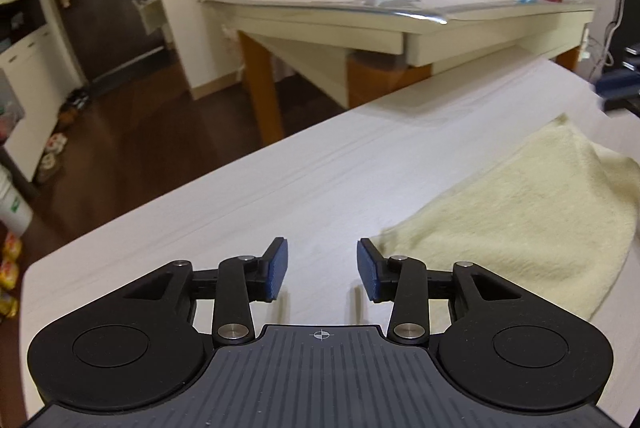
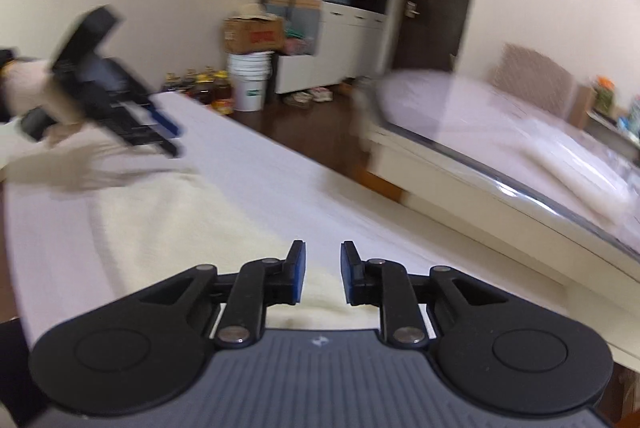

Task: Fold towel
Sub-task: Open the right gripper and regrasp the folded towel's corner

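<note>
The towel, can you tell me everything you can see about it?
The towel is pale cream-yellow and fluffy, like terry cloth. It lies flat on the white table, already folded over, with a soft rounded fold along one side. No gripper holds it: the left gripper is open over bare table beside it, and the right gripper is open above its edge.

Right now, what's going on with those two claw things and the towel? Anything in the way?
Left gripper: jaws open, empty, beside the towel's edge. Right gripper: jaws apart, nothing pinched, over the towel. Towel lying folded on white table. Nothing in the way.
</note>
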Demonstrator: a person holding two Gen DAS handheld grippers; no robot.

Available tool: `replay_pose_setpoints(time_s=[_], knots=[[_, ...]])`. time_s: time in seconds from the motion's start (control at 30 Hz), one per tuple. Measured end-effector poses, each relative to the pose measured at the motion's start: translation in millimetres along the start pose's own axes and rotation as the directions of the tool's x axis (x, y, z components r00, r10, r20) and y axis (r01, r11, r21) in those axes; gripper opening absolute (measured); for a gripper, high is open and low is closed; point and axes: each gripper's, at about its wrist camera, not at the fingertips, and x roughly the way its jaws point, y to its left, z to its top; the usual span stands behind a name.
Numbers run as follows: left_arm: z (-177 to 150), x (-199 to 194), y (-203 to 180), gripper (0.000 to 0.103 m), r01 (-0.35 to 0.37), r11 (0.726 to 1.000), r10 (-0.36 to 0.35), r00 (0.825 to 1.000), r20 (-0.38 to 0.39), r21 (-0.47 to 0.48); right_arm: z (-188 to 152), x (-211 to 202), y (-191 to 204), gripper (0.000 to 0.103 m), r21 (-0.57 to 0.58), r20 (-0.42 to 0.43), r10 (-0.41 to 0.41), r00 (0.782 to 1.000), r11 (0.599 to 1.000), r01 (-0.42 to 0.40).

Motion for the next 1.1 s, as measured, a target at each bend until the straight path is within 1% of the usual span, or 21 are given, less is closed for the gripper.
replay_pose_setpoints(time_s=[0.03,0.1,0.13,0.17,0.2,0.23,0.27,0.3,0.33,0.4,0.5,0.6,0.77,0.8,0.87,0.93,0.97,1.03,1.07,1.1], knots=[[-3,-5,1,0.049,-0.012,1.000,0.012,1.000,0.007,-0.005,3,-3,18,0.023,-0.026,0.005,0.015,1.000,1.000,-0.015],[-6,-11,2,0.063,-0.015,1.000,0.015,1.000,0.006,-0.008,6,-1,62,0.029,-0.104,0.010,0.046,0.999,0.994,-0.045],[-9,-16,3,0.067,-0.018,1.000,0.018,1.000,0.009,-0.012,8,1,83,0.030,-0.140,0.010,0.059,0.998,0.989,-0.057],[-10,-18,3,0.076,-0.018,1.000,0.018,1.000,0.005,-0.013,9,4,96,0.031,-0.156,0.009,0.066,0.998,0.986,-0.064],[-13,-22,4,0.080,-0.019,1.000,0.019,1.000,0.000,-0.011,10,8,109,0.031,-0.171,0.005,0.072,0.997,0.983,-0.071],[-16,-28,5,0.081,-0.027,1.000,0.027,1.000,0.012,-0.014,11,13,123,0.031,-0.191,-0.002,0.077,0.997,0.979,-0.076],[-18,-32,7,0.085,-0.027,0.999,0.028,0.999,0.017,-0.016,12,20,140,0.031,-0.224,-0.013,0.076,0.997,0.972,-0.077],[-20,-36,9,0.090,-0.027,0.999,0.028,0.999,0.021,-0.019,13,26,155,0.031,-0.252,-0.024,0.073,0.997,0.965,-0.077],[-22,-40,11,0.093,-0.027,0.999,0.028,0.999,0.026,-0.022,14,30,164,0.031,-0.271,-0.032,0.064,0.997,0.960,-0.070],[-25,-45,13,0.093,-0.032,0.999,0.033,0.998,0.047,-0.021,21,47,187,0.031,-0.323,-0.059,0.023,0.998,0.945,-0.041],[-32,-54,19,0.094,-0.034,0.999,0.036,0.997,0.071,-0.029,25,62,203,0.031,-0.386,-0.083,-0.020,0.996,0.923,-0.014],[-40,-58,22,0.094,-0.032,0.999,0.033,0.995,0.091,-0.012,28,79,220,0.031,-0.468,-0.093,-0.089,0.992,0.883,0.035],[-52,-63,24,0.095,-0.010,0.999,0.006,0.993,0.115,0.038,29,100,236,0.028,-0.555,-0.103,-0.141,0.985,0.830,0.060],[-55,-64,23,0.095,-0.001,0.998,-0.006,0.993,0.121,0.055,29,103,237,0.026,-0.567,-0.103,-0.147,0.984,0.821,0.064],[-59,-66,21,0.095,0.012,0.996,-0.025,0.990,0.136,0.091,27,110,236,0.024,-0.573,-0.103,-0.148,0.984,0.817,0.063],[-63,-68,17,0.095,0.018,0.991,-0.038,0.988,0.149,0.133,25,117,235,0.013,-0.577,-0.104,-0.147,0.984,0.814,0.061],[-66,-70,14,0.095,0.036,0.985,-0.063,0.986,0.156,0.170,24,119,233,0.011,-0.568,-0.102,-0.140,0.985,0.821,0.058],[-69,-71,6,0.095,0.039,0.974,-0.075,0.985,0.156,0.224,27,110,224,0.009,-0.519,-0.086,-0.104,0.991,0.854,0.044],[-70,-72,2,0.095,0.044,0.967,-0.085,0.984,0.154,0.251,30,104,218,0.009,-0.476,-0.085,-0.071,0.994,0.879,0.022],[-73,-74,-8,0.095,0.058,0.950,-0.110,0.981,0.157,0.305,34,97,212,0.009,-0.433,-0.086,-0.042,0.995,0.901,0.001]])
